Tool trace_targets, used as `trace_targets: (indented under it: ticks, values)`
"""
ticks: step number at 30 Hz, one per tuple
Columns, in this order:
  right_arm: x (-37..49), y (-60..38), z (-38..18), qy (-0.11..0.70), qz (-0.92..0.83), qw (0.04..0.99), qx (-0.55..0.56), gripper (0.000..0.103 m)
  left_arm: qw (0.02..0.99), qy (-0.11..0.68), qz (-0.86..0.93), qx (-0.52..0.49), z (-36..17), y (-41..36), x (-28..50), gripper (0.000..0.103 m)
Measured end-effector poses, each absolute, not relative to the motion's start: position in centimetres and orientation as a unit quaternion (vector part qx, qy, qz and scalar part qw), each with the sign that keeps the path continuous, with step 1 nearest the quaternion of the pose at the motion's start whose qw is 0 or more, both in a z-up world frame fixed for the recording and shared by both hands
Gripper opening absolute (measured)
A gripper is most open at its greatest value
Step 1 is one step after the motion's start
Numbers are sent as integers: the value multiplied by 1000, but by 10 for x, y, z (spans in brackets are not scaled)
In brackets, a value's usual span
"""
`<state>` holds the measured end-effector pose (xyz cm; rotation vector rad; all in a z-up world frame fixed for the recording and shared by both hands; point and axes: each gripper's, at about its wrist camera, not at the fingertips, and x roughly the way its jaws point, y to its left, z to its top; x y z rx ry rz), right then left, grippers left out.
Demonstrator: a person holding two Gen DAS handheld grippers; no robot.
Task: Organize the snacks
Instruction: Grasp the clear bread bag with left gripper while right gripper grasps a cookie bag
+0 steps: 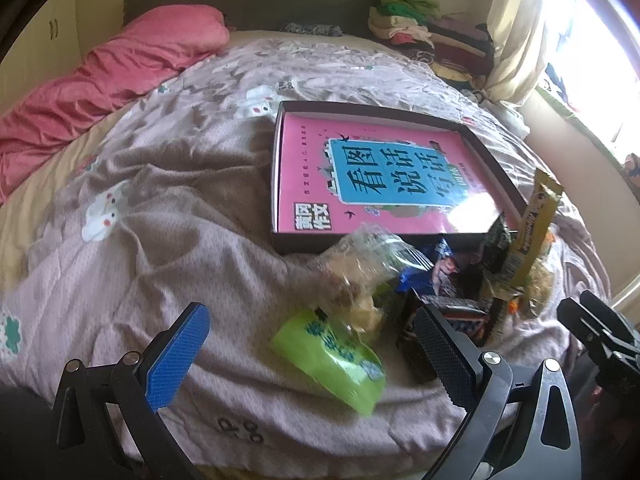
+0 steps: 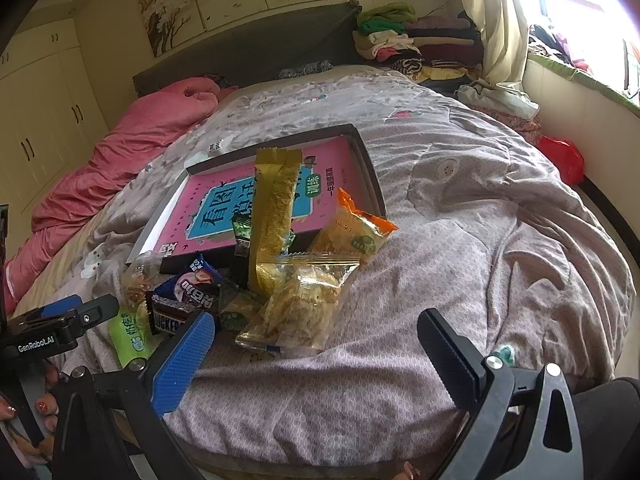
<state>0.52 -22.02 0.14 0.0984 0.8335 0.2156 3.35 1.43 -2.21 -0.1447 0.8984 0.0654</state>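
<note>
A pile of snacks lies on the bed in front of a shallow dark box (image 1: 496,160) (image 2: 370,168) that holds a pink book (image 1: 360,176) (image 2: 200,208). A green packet (image 1: 332,360) (image 2: 128,340) lies between the fingers of my open left gripper (image 1: 308,352), under a clear cracker bag (image 1: 360,272). Beside them sit a chocolate bar (image 1: 460,316) (image 2: 170,320) and a blue packet (image 2: 196,284). A tall gold packet (image 1: 532,232) (image 2: 272,208) leans on the box edge. My right gripper (image 2: 316,348) is open over the quilt, just before a clear bag of crisps (image 2: 300,304). An orange-edged packet (image 2: 356,232) lies behind.
A mauve quilt (image 1: 160,220) (image 2: 460,220) covers the bed, with a pink duvet (image 1: 80,88) (image 2: 120,160) bunched at the left. Folded clothes (image 1: 420,36) (image 2: 420,44) are stacked by the headboard. A curtain and window are at the right; a red bag (image 2: 564,160) lies beside the bed.
</note>
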Motion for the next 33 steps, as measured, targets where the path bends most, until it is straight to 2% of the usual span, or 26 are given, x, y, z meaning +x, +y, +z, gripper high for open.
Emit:
trace_targets:
  ticks: [12,15,17,22,24,25,26,28,31,33]
  values:
    - [25,-229,-13,420,102,898,79,101,897,438,21,-47,-33,16,57,101]
    - [29,-225,-16,423,113,896,76,90,897,439,17,-49,-34,17,60,99]
    - [33,-222,-20,432,123,891,74,79,897,439,8,-51,-35,17,62,95]
    - [40,-220,-29,444,143,880,88,65,895,443,-10,-55,-38,18,65,94]
    - [43,-222,-31,445,156,876,100,60,895,443,-17,-55,-38,18,67,87]
    - [44,-223,-32,445,158,875,103,56,894,445,-22,-55,-39,17,68,75]
    - [45,-224,-32,445,164,874,108,54,892,449,-27,-55,-40,17,69,68]
    - [46,-225,-32,444,169,873,112,50,888,456,-34,-56,-43,16,71,64]
    - [45,-225,-31,442,181,871,117,45,885,460,-47,-56,-45,13,73,51]
    - [44,-225,-29,439,184,871,117,44,885,459,-52,-57,-44,12,72,50]
